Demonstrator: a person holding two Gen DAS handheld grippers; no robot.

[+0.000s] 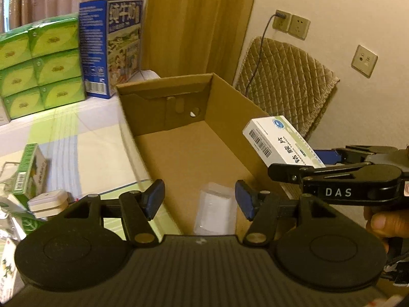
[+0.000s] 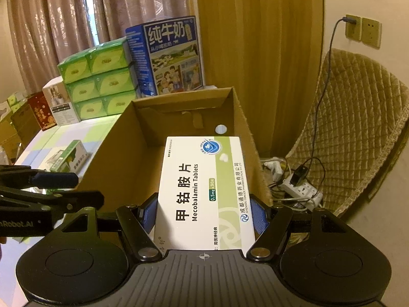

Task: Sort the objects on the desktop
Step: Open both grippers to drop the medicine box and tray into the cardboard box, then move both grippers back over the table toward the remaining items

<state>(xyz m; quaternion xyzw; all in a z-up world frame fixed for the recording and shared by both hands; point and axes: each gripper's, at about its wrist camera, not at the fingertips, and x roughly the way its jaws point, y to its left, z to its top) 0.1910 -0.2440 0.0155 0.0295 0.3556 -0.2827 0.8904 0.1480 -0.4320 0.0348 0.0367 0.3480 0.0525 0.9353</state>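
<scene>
Left wrist view: the left gripper hangs over the near end of the open cardboard box. Its blue pads stand apart and pinch nothing. Below them a small clear plastic case lies on the box floor, so this hand looks to have done its drop. To the right, the right gripper holds the white medicine box over the box's right wall, likely to put it inside too. More small boxes wait on the table at the left.

Right wrist view: the medicine box sits flat between the blue pads, label up. The pads press on both long sides, so it cannot slip. It points at the cardboard box, which is just ahead and below. It is not in yet.
</scene>
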